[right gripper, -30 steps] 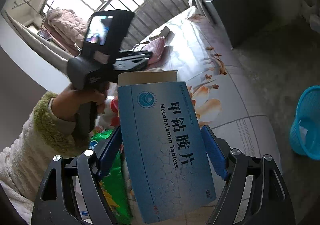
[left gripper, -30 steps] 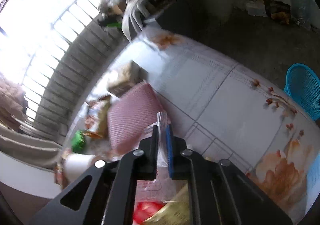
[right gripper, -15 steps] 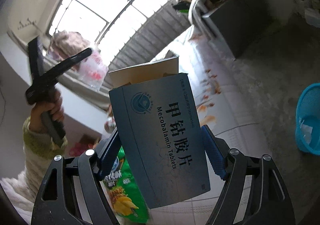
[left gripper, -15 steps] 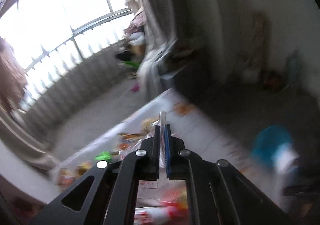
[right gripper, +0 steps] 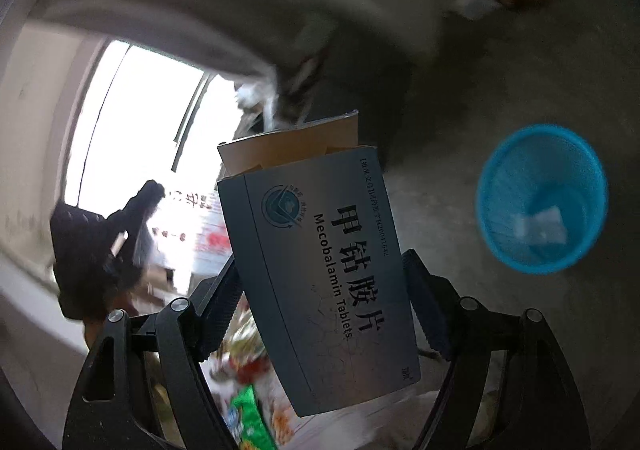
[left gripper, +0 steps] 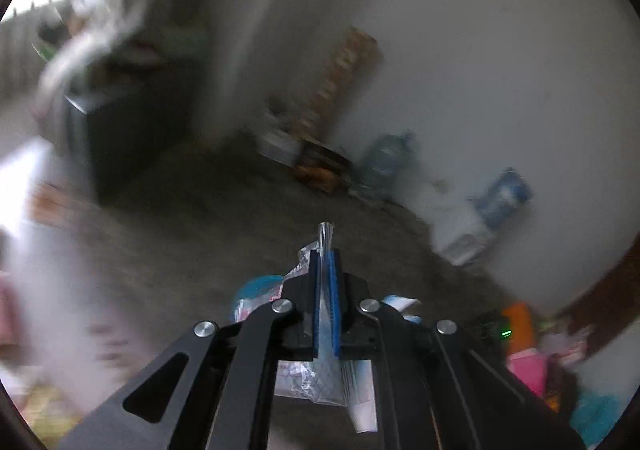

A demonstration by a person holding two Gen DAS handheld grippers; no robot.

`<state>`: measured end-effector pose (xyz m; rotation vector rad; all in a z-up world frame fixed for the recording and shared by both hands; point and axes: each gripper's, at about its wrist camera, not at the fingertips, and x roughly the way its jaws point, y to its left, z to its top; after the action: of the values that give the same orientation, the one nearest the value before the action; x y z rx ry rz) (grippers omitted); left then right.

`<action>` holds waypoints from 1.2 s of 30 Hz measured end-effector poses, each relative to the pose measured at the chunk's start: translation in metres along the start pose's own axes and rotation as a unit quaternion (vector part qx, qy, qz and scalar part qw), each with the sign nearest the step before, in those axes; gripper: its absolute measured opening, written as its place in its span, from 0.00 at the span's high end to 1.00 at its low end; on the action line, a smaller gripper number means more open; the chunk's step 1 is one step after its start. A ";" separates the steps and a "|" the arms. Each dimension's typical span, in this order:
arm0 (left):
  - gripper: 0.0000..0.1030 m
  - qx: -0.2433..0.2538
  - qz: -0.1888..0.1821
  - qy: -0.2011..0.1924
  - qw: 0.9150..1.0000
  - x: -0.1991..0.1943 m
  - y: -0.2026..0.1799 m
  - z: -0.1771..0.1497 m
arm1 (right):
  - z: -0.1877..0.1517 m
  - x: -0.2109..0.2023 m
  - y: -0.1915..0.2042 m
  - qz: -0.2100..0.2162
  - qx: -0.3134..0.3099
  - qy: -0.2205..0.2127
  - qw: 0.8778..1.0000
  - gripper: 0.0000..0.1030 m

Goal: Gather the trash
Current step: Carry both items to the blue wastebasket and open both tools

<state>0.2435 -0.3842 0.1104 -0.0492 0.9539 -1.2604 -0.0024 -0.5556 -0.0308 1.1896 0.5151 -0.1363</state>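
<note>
Both views have swung off the table toward the floor, and the blue basket (right gripper: pixel 542 199) now sits just right of the right gripper (right gripper: pixel 324 286), jaws spread wide clamping a box (right gripper: pixel 320 274) reading "Mecobalamin Tablets", ready to bin. The left gripper (left gripper: pixel 325 304) is pinched shut on a clear wrapper (left gripper: pixel 325 236).

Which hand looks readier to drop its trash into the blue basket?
Probably the right. The right gripper holds the tablet box with the blue basket in open view close beside it. The left gripper, clamped on a clear plastic wrapper, largely hides the basket in its own view.
</note>
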 end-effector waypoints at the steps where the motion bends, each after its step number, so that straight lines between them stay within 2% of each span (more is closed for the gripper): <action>1: 0.96 -0.007 -0.006 0.010 1.000 0.023 -0.002 -0.003 | 0.006 0.001 -0.018 -0.003 0.026 -0.001 1.000 0.29; 3: 0.96 -0.013 -0.005 0.035 0.999 0.078 0.000 -0.012 | 0.015 0.004 -0.049 -0.011 0.061 -0.009 0.998 0.29; 5: 0.96 -0.029 -0.019 0.052 0.998 0.119 0.006 -0.018 | 0.023 0.014 -0.076 -0.030 0.093 -0.005 0.995 0.29; 8: 0.96 -0.081 -0.031 0.091 0.992 0.183 0.022 -0.032 | 0.036 0.039 -0.111 -0.064 0.113 0.011 0.991 0.28; 11: 0.94 -0.080 -0.006 0.127 0.989 0.229 0.030 -0.046 | 0.052 0.053 -0.144 -0.092 0.135 0.006 0.987 0.26; 13: 0.80 -0.064 0.021 0.148 0.987 0.254 0.032 -0.052 | 0.064 0.068 -0.166 -0.096 0.146 0.024 0.984 0.25; 14: 0.57 -0.063 0.034 0.164 0.984 0.265 0.033 -0.057 | 0.067 0.076 -0.181 -0.137 0.152 0.031 0.978 0.21; 15: 0.38 -0.064 0.045 0.173 0.982 0.269 0.032 -0.063 | 0.070 0.083 -0.191 -0.158 0.151 0.038 0.975 0.13; 16: 0.37 -0.065 0.057 0.175 0.981 0.272 0.033 -0.066 | 0.072 0.089 -0.197 -0.166 0.146 0.045 0.974 0.13; 18: 0.37 -0.060 0.064 0.171 0.981 0.269 0.029 -0.070 | 0.071 0.091 -0.213 -0.220 0.148 0.045 0.963 0.13; 21: 0.36 -0.049 0.066 0.163 0.983 0.261 0.024 -0.069 | 0.063 0.080 -0.222 -0.221 0.159 0.038 0.961 0.13; 25: 0.34 -0.020 0.090 0.140 0.986 0.226 0.001 -0.059 | 0.043 0.066 -0.205 -0.214 0.140 0.029 0.966 0.13; 27: 0.32 -0.012 0.102 0.131 0.986 0.201 -0.009 -0.055 | 0.026 0.062 -0.190 -0.192 0.126 0.040 0.972 0.13; 30: 0.24 0.006 0.120 0.091 0.989 0.146 -0.023 -0.054 | 0.020 0.059 -0.153 -0.176 0.090 0.057 0.979 0.13; 34: 0.22 0.065 0.136 0.069 0.986 0.068 -0.041 -0.061 | 0.015 0.042 -0.084 -0.127 0.011 0.058 0.990 0.13; 36: 0.16 0.093 0.137 0.043 0.985 0.016 -0.044 -0.069 | 0.011 0.038 -0.054 -0.113 -0.019 0.056 0.992 0.12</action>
<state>0.1654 -0.3818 0.0800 0.2773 0.8790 -1.0969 0.0145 -0.5797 -0.0914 1.1029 0.7492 -0.2532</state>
